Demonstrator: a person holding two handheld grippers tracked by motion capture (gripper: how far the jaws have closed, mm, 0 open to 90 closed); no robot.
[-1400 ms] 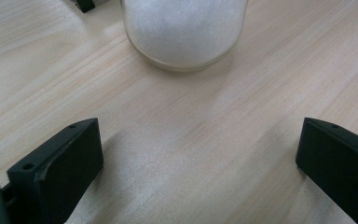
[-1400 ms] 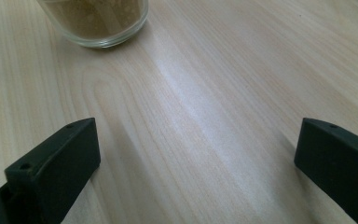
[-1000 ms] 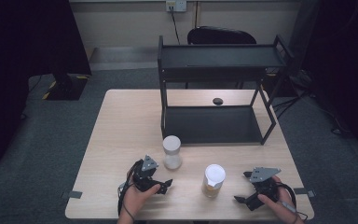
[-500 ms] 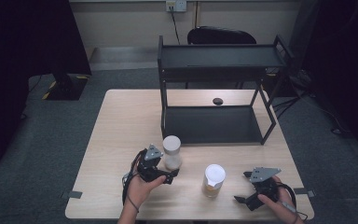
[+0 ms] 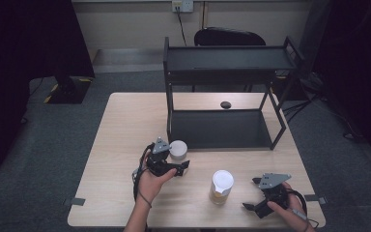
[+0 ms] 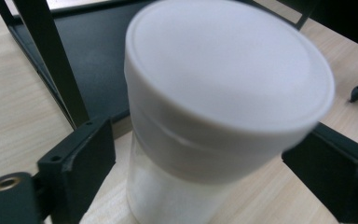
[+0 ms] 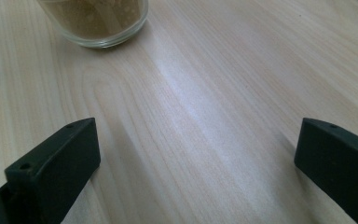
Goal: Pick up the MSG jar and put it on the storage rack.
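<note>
White plastic caps the jar (image 6: 223, 107) that the left gripper (image 5: 173, 163) has come around, just in front of the black rack (image 5: 222, 92) near the middle of the desk (image 5: 125, 125); its jaws have just been closing, and in the left gripper view they flank the jar's sides, though whether the pads press yet I cannot tell; the step in hand looks like taking hold of this jar; next the jaws need to finish closing squarely on the body below the lid, then lift it straight so it clears the rack's post; the right gripper (image 5: 258, 197) rests by the desk's front right corner, jaws wide apart on nothing, the brown-filled jar (image 5: 221, 186) just beside it.
</note>
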